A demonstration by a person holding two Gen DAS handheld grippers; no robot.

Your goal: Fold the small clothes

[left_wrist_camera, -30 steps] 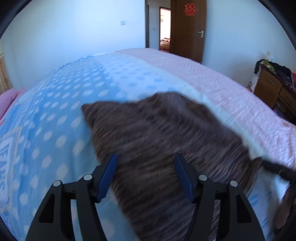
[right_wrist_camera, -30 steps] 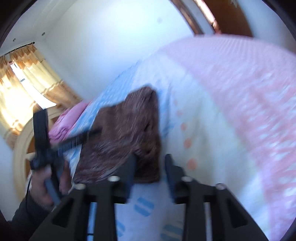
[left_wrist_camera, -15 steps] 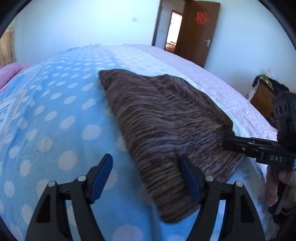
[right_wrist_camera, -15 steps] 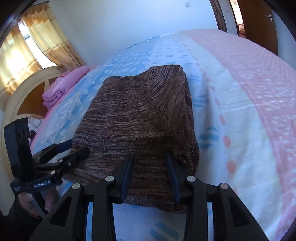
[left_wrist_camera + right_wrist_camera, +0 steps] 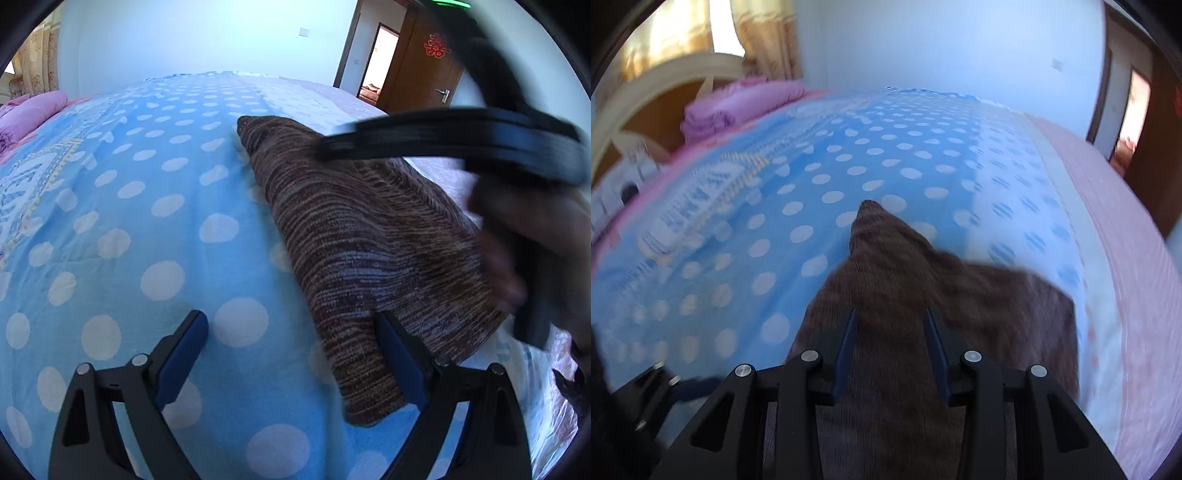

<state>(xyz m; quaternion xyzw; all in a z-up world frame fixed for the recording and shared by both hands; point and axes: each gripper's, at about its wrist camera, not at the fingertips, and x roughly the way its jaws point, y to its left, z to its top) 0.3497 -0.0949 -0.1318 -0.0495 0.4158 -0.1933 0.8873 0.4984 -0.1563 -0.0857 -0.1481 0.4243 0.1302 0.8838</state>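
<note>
A folded brown striped knit garment point(image 5: 369, 243) lies flat on the blue polka-dot bedsheet point(image 5: 129, 221). My left gripper point(image 5: 291, 339) is open just above the bed, its right finger at the garment's near left corner, holding nothing. In the right wrist view the same garment point(image 5: 886, 295) fills the lower middle. My right gripper point(image 5: 890, 332) hovers over it with its fingers a hand's width apart, open, gripping nothing. The right gripper also shows in the left wrist view point(image 5: 461, 144), blurred, above the garment's far side.
Pink pillows point(image 5: 738, 107) and a wooden headboard point(image 5: 646, 96) are at the bed's far left. The bed's right half is pink point(image 5: 1126, 258). A brown door point(image 5: 424, 66) stands at the back right.
The right gripper has swung up and over the garment, now pointing along it toward the headboard side. The left gripper has shifted left, off the garment. The garment lies still.
</note>
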